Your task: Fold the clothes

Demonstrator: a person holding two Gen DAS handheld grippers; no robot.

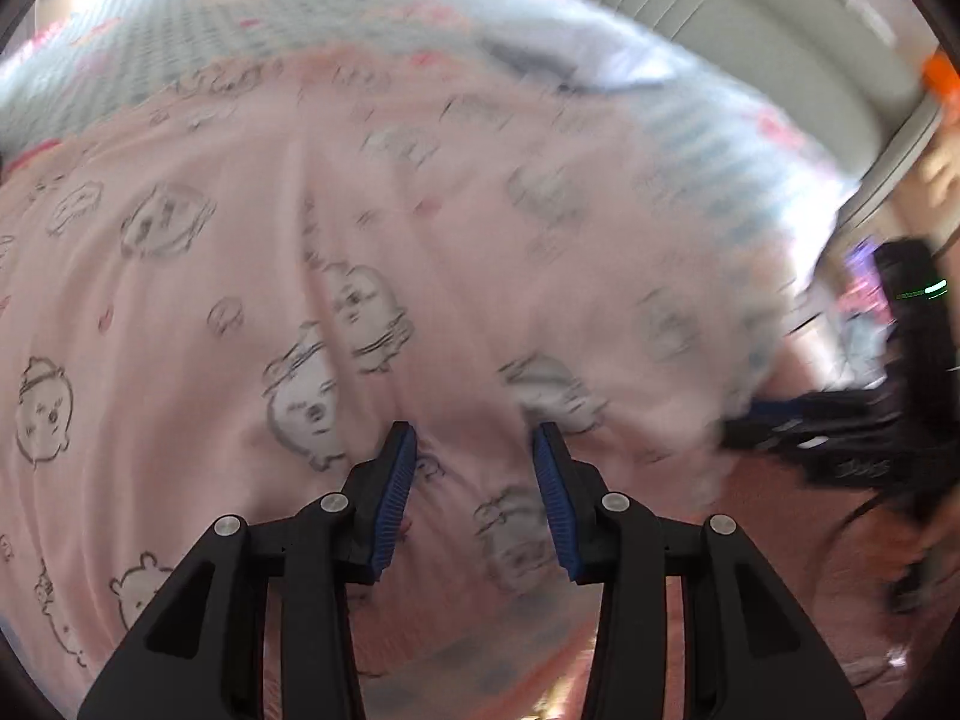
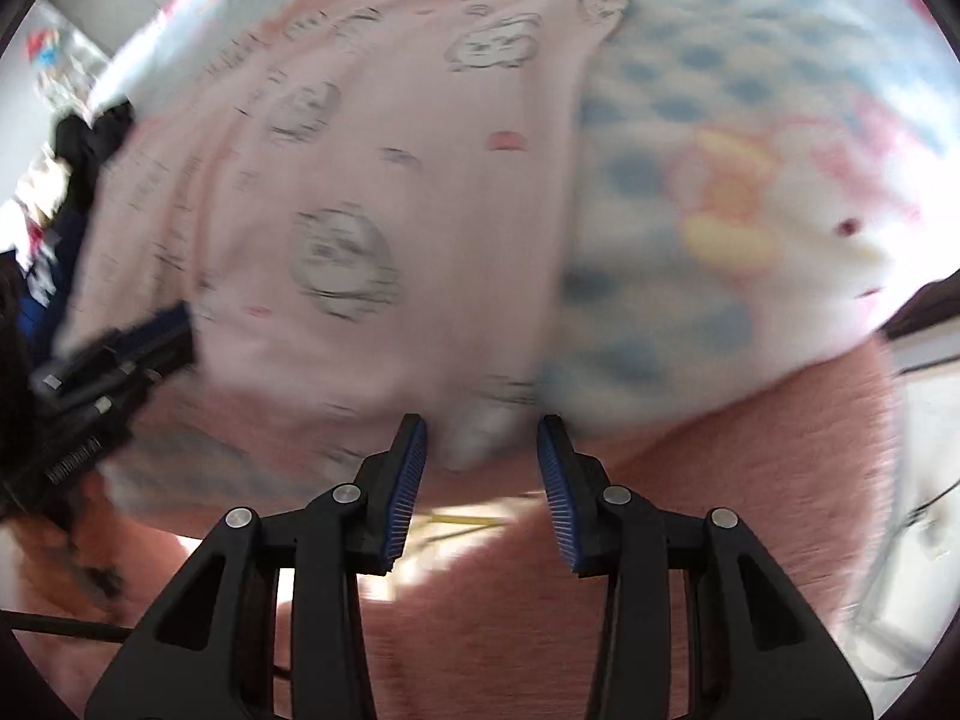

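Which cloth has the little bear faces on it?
The pink garment on top. The sheet beneath it is white with blue dots instead.

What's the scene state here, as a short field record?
garment: pink cotton garment printed with cartoon bears, spread flat
under it: blue-and-white checked bedsheet with a cartoon print
bed edge: salmon fuzzy blanket
left gripper: jaws open over the garment, nothing between them
right gripper: jaws open at the garment's near edge
image quality: motion-blurred
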